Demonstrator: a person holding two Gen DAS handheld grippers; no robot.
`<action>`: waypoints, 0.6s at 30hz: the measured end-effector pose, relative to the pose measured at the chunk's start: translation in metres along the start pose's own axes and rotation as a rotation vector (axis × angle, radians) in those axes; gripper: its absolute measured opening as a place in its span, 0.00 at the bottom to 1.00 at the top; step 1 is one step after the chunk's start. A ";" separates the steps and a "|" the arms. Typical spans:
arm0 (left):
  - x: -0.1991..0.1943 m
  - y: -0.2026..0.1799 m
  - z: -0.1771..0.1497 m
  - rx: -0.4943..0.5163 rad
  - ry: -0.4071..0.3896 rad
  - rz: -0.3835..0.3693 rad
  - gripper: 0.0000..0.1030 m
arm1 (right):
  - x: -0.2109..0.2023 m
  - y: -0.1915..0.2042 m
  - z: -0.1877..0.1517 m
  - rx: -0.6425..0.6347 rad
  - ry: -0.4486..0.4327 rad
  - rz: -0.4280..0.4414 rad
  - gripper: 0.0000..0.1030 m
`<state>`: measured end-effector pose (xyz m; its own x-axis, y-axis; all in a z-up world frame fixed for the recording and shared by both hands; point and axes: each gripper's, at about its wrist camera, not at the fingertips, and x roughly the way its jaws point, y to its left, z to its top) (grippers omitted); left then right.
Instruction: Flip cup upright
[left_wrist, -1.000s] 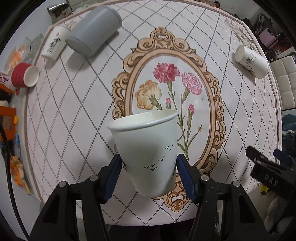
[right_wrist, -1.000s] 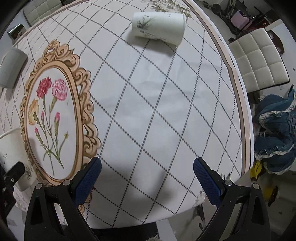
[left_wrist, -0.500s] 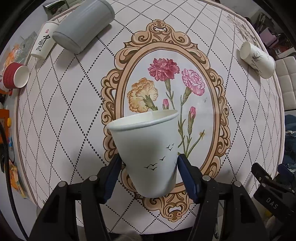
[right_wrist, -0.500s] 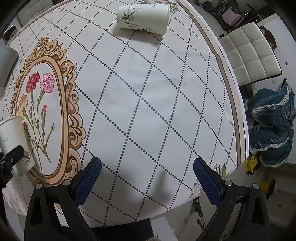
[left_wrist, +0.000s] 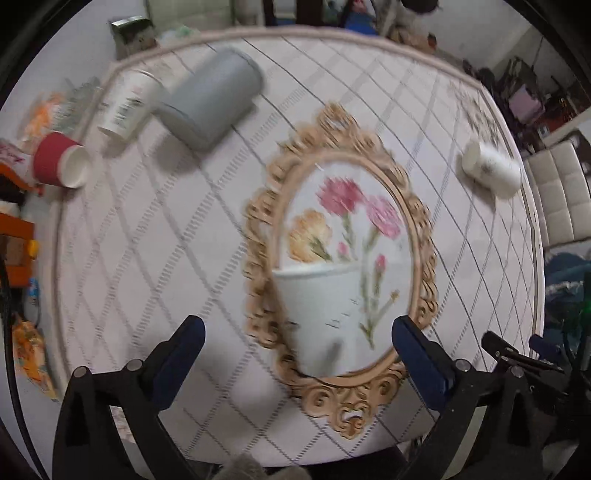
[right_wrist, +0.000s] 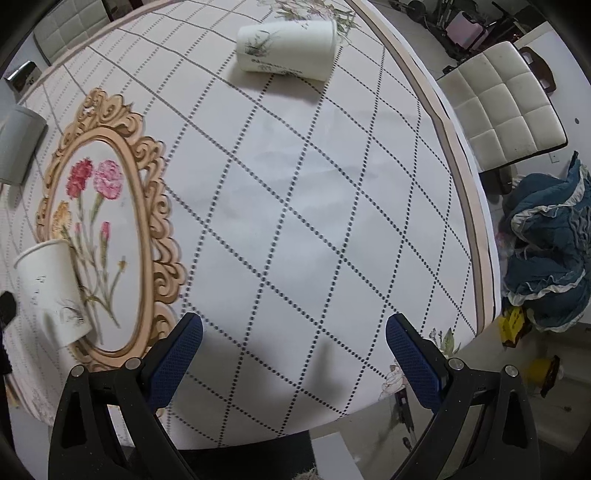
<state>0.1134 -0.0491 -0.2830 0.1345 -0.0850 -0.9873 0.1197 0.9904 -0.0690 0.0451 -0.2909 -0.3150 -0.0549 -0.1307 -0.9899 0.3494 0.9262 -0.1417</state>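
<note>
A white paper cup with small bird marks (left_wrist: 317, 314) stands upright on the flower oval of the tablecloth, blurred in the left wrist view; it also shows in the right wrist view (right_wrist: 51, 291) at the far left. My left gripper (left_wrist: 295, 354) is open, its blue pads wide apart on either side of the cup and clear of it. My right gripper (right_wrist: 293, 354) is open and empty over the table's near right part. A white cup with a plant print (right_wrist: 286, 50) lies on its side at the far edge, also in the left wrist view (left_wrist: 489, 168).
A grey cup (left_wrist: 214, 98), a white printed cup (left_wrist: 127, 103) and a red cup (left_wrist: 61, 160) lie on their sides at the far left. A white padded chair (right_wrist: 502, 107) and blue cloth (right_wrist: 546, 251) sit beyond the table's right edge (right_wrist: 476, 206).
My left gripper has opened and let go of the white cup, which now stands on the table. The left gripper has pulled back a little. The right gripper stayed open.
</note>
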 end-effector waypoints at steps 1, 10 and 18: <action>-0.007 0.010 -0.004 -0.009 -0.025 0.019 1.00 | -0.003 0.003 0.001 -0.007 -0.003 0.011 0.98; -0.006 0.080 -0.033 -0.041 -0.052 0.252 1.00 | -0.028 0.072 0.002 -0.156 -0.002 0.153 0.98; 0.036 0.125 -0.067 -0.129 0.078 0.273 1.00 | -0.031 0.154 0.000 -0.275 0.029 0.240 0.95</action>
<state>0.0676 0.0787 -0.3369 0.0677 0.1899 -0.9795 -0.0369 0.9815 0.1877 0.1005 -0.1446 -0.3064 -0.0294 0.1084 -0.9937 0.0907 0.9903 0.1054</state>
